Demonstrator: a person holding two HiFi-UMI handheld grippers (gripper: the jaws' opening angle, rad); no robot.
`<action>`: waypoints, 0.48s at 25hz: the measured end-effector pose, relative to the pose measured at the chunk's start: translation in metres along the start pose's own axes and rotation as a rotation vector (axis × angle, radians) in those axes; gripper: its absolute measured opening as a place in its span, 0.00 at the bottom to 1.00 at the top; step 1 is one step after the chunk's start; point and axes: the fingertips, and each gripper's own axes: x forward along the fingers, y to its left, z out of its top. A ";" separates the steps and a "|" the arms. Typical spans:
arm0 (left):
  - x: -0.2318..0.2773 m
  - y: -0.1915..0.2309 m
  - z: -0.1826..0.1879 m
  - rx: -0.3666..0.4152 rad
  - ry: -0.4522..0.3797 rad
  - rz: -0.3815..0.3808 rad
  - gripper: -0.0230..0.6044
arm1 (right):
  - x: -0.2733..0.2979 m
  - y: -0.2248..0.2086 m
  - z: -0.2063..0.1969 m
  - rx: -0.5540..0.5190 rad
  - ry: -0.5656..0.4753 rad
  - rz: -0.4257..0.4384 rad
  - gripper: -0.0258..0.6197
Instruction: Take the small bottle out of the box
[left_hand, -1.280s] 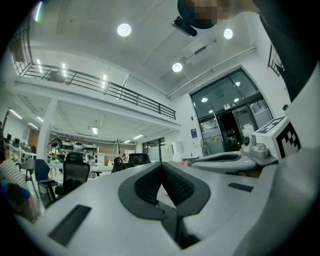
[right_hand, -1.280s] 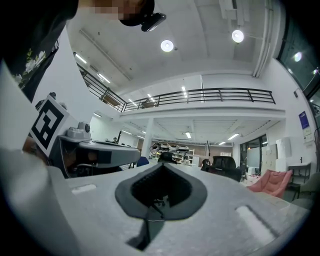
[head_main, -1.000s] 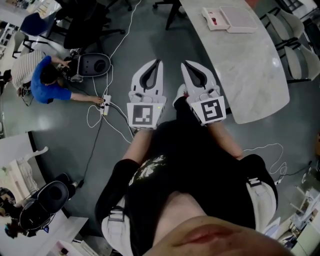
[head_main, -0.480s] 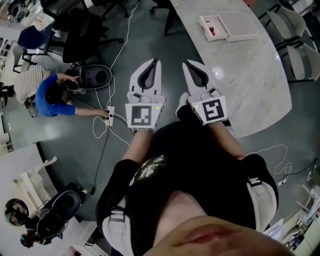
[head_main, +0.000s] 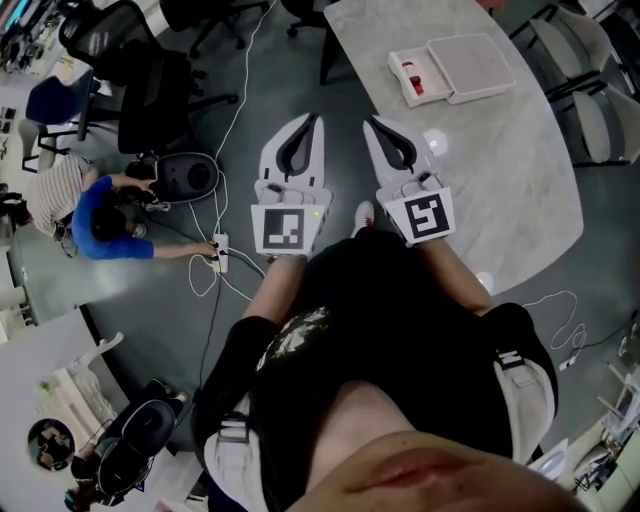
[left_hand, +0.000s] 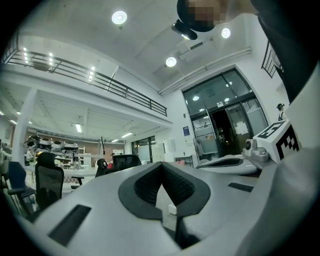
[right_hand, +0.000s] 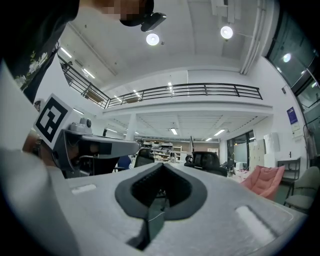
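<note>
The left tool (head_main: 316, 120) and the right tool (head_main: 369, 122) are held level and side by side in front of the person's black-shirted torso (head_main: 380, 320), each with its marker cube nearest the body. Both are pinched together at the tips with nothing between them; the left gripper view (left_hand: 161, 165) and the right gripper view (right_hand: 161, 165) show only the hall beyond.

The white, flat, open cardboard box (head_main: 470, 62) lies on the far part of the pale marble bench (head_main: 510, 170), well apart from both tools. The small bottle (head_main: 414, 80), showing some red, lies in the box's narrower left half. Bare marble stretches between the right tool and the box.

On the grey floor (head_main: 300, 60) to the left, a person in a blue shirt (head_main: 100, 225) crouches beside a round dark device (head_main: 190, 176), one hand reaching to a white power strip (head_main: 221, 253) with white cables (head_main: 235, 110) trailing across the floor. Black office chairs (head_main: 150, 95) stand beyond, and grey chairs (head_main: 595, 105) stand past the bench on the right.
</note>
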 end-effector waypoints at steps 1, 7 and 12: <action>0.009 0.000 -0.002 0.005 0.001 -0.004 0.06 | 0.004 -0.008 -0.003 -0.001 0.004 -0.002 0.03; 0.049 0.018 -0.010 0.021 0.011 -0.021 0.06 | 0.033 -0.042 -0.010 -0.008 0.015 -0.022 0.03; 0.087 0.030 -0.018 0.011 0.010 -0.070 0.06 | 0.061 -0.066 -0.022 -0.006 0.025 -0.064 0.03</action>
